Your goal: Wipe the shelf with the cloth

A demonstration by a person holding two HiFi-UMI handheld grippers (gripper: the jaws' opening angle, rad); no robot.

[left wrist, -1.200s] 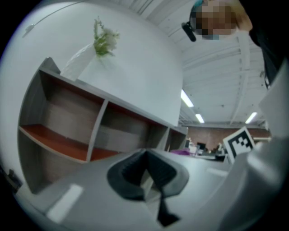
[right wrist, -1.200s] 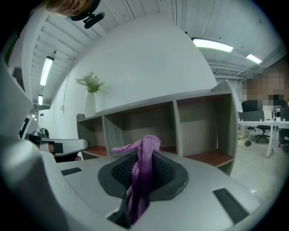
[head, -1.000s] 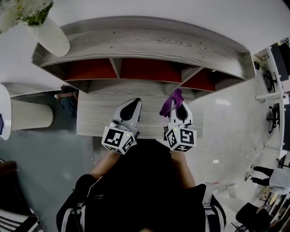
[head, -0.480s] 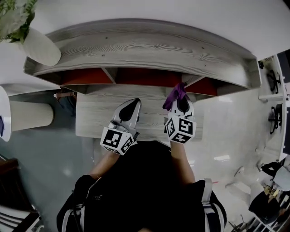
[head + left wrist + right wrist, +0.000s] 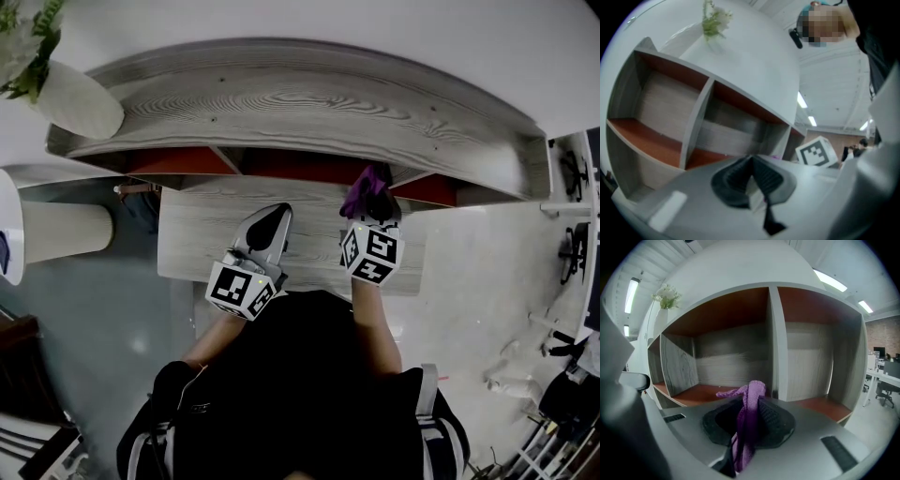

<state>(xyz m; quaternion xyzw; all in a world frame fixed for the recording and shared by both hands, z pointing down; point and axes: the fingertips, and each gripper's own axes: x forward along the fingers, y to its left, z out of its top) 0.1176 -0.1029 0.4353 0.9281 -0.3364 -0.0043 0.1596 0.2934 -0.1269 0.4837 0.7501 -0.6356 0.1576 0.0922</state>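
Grey wood-grain shelf unit (image 5: 309,94) with red-brown compartment floors, split by upright dividers.

Right gripper (image 5: 374,204): jaws pinching a purple cloth (image 5: 364,187). The cloth is bunched between the jaws, its free end standing up past the tips. It is at the mouth of the compartments, just under the front edge of the top board and just in front of an upright divider (image 5: 776,343). Cannot tell if the cloth touches the shelf floor.

Left gripper (image 5: 277,212): jaws pressed together, nothing between them. It is held over the lower grey board (image 5: 202,239), tips pointing at the shelf and short of the compartments.

White vase with green sprigs (image 5: 80,94) stands at the left end of the top board.
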